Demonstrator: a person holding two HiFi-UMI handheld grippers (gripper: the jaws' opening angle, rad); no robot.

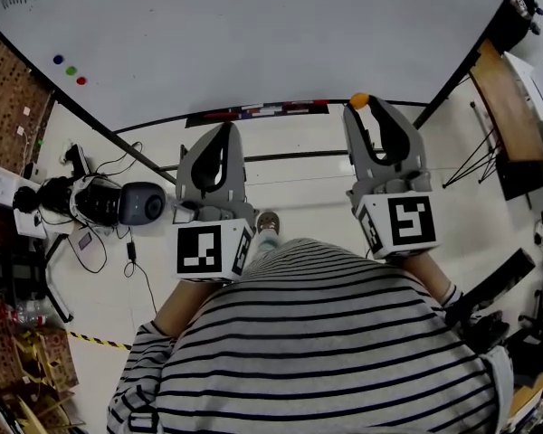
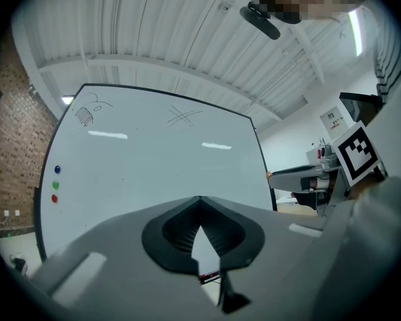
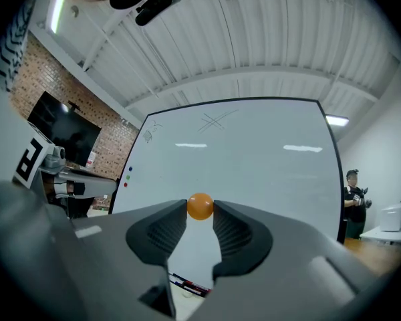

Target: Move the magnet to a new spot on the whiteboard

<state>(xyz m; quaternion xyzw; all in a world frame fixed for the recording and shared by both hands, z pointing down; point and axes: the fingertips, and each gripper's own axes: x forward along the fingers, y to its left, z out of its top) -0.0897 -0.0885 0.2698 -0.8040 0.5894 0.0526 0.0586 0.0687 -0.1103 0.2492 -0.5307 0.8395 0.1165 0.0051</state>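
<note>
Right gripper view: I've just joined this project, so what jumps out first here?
An orange magnet pinched at the tips of the right gripper's jaws, in front of the big whiteboard. Three small coloured magnets sit in a column near the board's left edge.

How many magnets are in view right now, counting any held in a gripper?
4. The blue magnet, green magnet and red magnet sit in a column near the whiteboard's left edge. The orange magnet is clamped at the right gripper's tips. No others show.
</note>
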